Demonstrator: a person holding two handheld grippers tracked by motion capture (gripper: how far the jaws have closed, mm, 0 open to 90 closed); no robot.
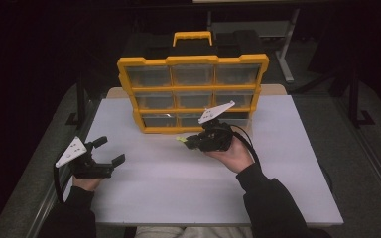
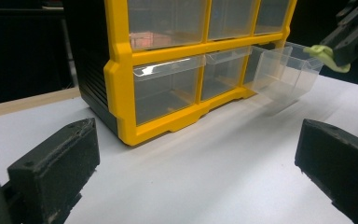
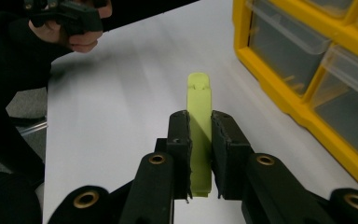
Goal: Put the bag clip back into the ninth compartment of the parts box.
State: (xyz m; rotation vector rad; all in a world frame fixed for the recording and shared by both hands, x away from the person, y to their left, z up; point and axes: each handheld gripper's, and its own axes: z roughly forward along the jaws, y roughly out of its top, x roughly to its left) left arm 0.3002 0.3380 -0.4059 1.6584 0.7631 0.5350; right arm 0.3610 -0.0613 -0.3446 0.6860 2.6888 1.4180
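Yellow-green clip (image 3: 199,119) clamped inside right gripper (image 3: 200,140)

Both arms wear black sleeves. The left gripper (image 1: 106,150) and right gripper (image 1: 190,143) are black, each topped by a grey three-cornered plate and trailing a black cable. The right gripper's blocky jaws hang from arms with brass-coloured rivets.

I read no text, label, brand or number anywhere here, not even on the yellow drawer organizer (image 1: 193,94).
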